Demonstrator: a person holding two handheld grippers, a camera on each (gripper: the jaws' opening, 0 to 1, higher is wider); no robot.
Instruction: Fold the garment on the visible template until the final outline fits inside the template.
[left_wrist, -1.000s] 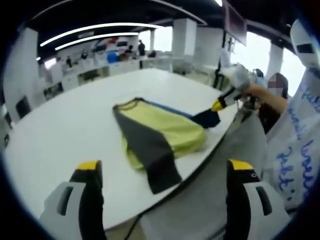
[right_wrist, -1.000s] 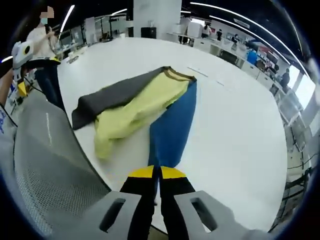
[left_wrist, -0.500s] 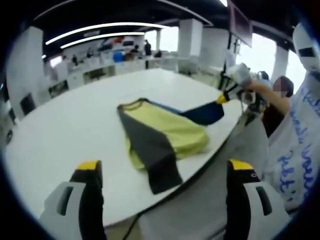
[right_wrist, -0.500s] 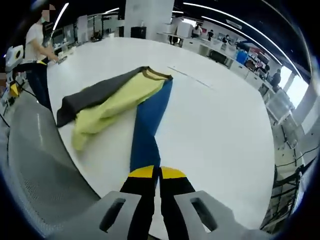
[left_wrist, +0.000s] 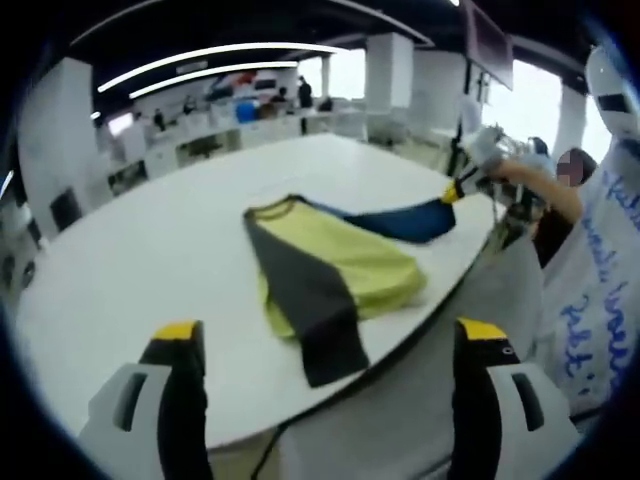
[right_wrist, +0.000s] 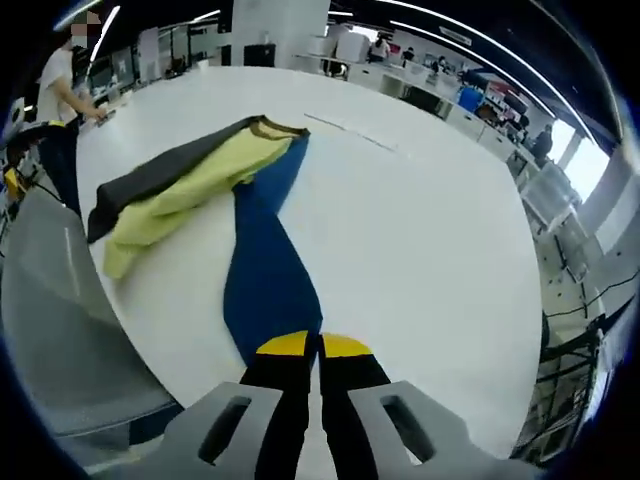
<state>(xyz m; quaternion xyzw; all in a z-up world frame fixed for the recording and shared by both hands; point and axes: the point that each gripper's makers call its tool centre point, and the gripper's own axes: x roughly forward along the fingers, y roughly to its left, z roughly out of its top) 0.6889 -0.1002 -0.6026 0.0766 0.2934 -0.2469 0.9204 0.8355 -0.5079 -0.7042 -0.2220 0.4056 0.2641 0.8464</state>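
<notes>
Spreading across both views, the large white round-edged table (left_wrist: 150, 260) carries the garment near its edge on the person's side. The yellow, dark grey and blue knit garment (left_wrist: 330, 265) lies partly bunched on the tabletop — its yellow body (right_wrist: 185, 185) flat in the middle, a dark grey sleeve (left_wrist: 310, 310) running down toward the table's near rim, and a blue sleeve (right_wrist: 262, 270) pulled out long and taut away from the collar. Beside the table stands a grey mesh-backed chair (right_wrist: 60, 330), just off the rim.

In the right gripper view, the right gripper (right_wrist: 320, 350) has its yellow-tipped black jaws pressed together on the cuff end of the blue sleeve, which stretches from the jaws up to the garment's collar. In the left gripper view, that same gripper appears at the far right, lifting the blue sleeve's end off the table.

The left gripper (left_wrist: 328, 345) hangs clear of the table with its jaws spread wide apart, holding nothing — the garment lies well ahead of it.
</notes>
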